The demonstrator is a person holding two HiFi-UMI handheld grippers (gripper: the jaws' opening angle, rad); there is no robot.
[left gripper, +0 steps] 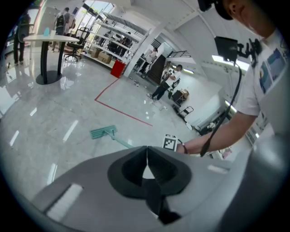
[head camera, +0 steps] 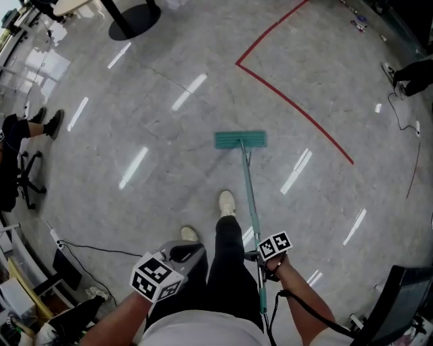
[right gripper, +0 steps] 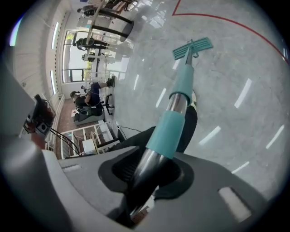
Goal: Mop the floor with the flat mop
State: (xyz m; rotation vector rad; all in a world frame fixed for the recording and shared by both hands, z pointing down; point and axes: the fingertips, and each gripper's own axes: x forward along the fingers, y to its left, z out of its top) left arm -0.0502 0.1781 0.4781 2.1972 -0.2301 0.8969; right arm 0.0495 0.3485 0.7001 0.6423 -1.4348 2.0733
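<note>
The flat mop's teal head [head camera: 240, 140] lies flat on the grey floor ahead of my feet. Its handle [head camera: 252, 209] runs back toward me. My right gripper [head camera: 269, 259] is shut on the handle's upper part. In the right gripper view the metal and teal handle [right gripper: 174, 108] passes between the dark pads and leads to the mop head [right gripper: 192, 48]. My left gripper [head camera: 184, 253] hangs to the left of my leg, away from the mop. It is shut [left gripper: 147, 158] with nothing in it, and the mop head [left gripper: 103, 132] shows beyond it.
A red tape line [head camera: 291, 101] crosses the floor past the mop. A round table base [head camera: 134, 19] stands far left. An office chair [head camera: 27, 176] and a seated person's feet [head camera: 47, 121] are at the left edge. A cable [head camera: 95, 249] trails near my left side.
</note>
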